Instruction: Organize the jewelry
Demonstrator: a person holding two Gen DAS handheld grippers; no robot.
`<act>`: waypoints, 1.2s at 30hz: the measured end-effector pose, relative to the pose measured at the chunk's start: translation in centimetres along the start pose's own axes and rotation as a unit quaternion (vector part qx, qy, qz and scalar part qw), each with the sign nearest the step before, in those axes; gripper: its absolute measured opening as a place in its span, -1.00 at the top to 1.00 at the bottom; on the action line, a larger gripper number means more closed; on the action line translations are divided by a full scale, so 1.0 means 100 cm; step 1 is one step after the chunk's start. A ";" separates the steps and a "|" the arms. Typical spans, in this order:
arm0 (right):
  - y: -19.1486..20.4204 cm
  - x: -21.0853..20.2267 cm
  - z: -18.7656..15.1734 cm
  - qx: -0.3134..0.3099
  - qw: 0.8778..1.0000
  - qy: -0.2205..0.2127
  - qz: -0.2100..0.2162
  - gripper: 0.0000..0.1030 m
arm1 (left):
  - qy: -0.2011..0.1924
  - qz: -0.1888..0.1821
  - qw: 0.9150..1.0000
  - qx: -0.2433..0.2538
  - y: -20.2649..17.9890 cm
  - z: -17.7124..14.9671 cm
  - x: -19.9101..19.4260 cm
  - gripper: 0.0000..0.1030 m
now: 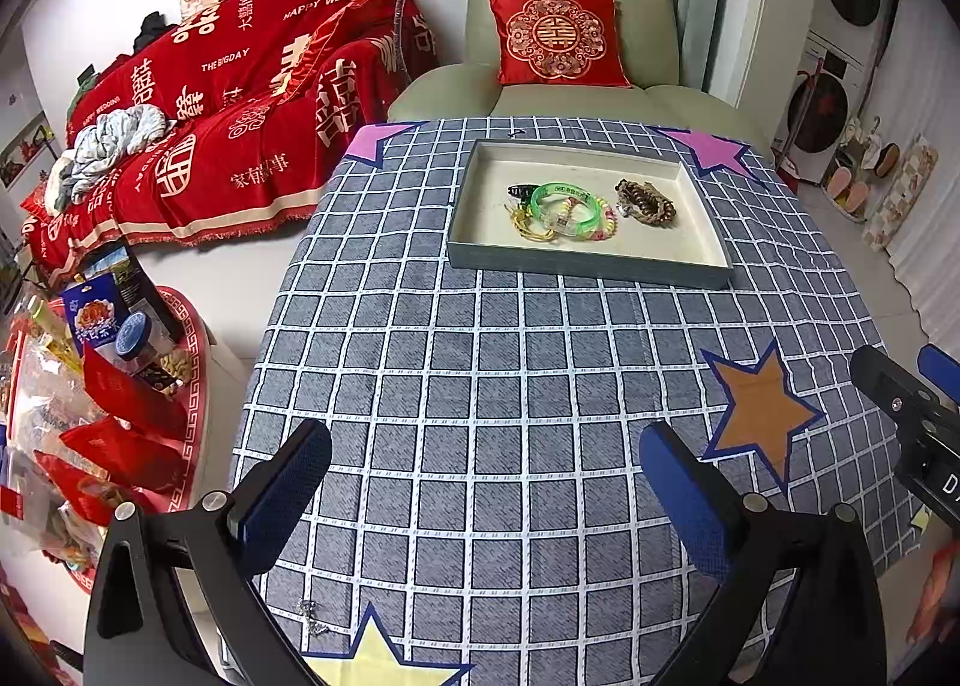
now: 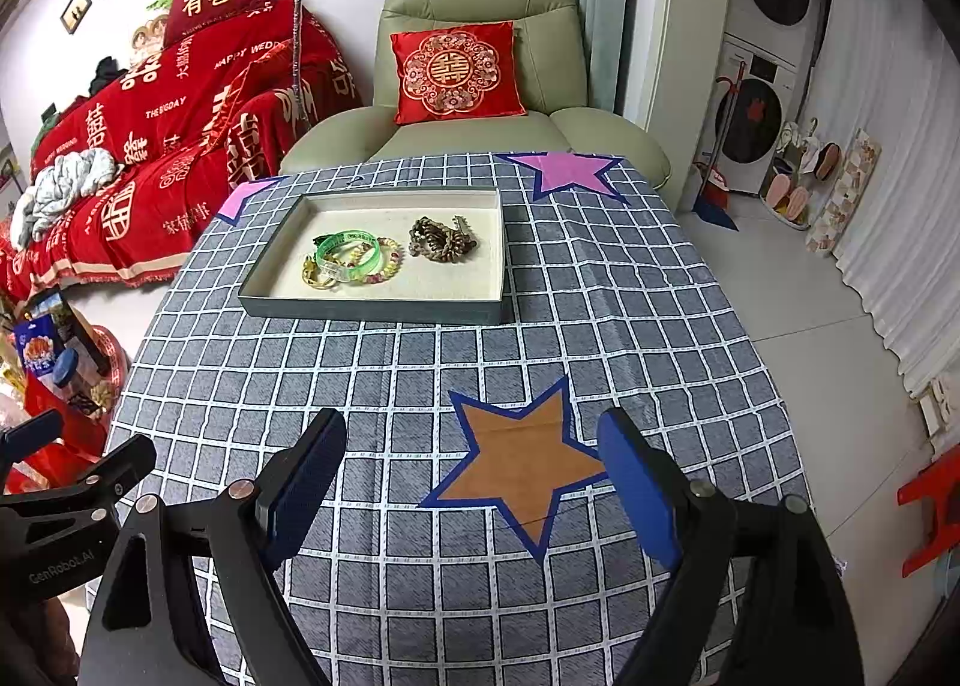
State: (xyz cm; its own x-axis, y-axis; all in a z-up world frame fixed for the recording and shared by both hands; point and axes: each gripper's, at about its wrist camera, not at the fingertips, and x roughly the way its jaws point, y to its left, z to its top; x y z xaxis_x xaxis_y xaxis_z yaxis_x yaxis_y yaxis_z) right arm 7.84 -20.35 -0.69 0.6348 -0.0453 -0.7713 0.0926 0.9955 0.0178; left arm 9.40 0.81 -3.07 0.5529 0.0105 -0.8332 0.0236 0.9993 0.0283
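On the checked worktop (image 1: 480,374), a grey tray (image 1: 585,260) holds a green bangle (image 1: 567,203) and brown beaded bracelets (image 1: 651,200); left tongs (image 1: 486,491) gape empty.

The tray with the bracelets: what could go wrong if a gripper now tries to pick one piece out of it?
1. The green bangle lies overlapping the yellow cord and the pastel bead bracelet, so lifting one could drag the others along.
2. The tray has a raised wall, so a low approach by the open right gripper could push it across the checked cloth.
3. The brown bead bracelet is a loose bundle and may slip from the grip.
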 end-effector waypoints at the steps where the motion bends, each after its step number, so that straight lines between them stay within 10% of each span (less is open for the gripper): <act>1: 0.000 0.000 0.000 0.000 1.000 0.000 0.000 -0.70 | 0.000 0.000 1.000 0.000 -0.001 0.000 0.000 -1.00; 36: -0.002 -0.001 0.001 -0.001 1.000 0.001 -0.001 -0.70 | 0.002 0.004 1.000 -0.001 -0.001 -0.002 -0.004 -1.00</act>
State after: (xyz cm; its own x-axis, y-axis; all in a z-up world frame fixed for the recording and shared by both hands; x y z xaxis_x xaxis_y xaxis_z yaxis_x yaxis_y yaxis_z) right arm 7.86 -20.53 -0.59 0.6330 -0.0466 -0.7728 0.0924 0.9956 0.0157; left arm 9.01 0.76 -2.87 0.5497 0.0195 -0.8351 0.0168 0.9993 0.0344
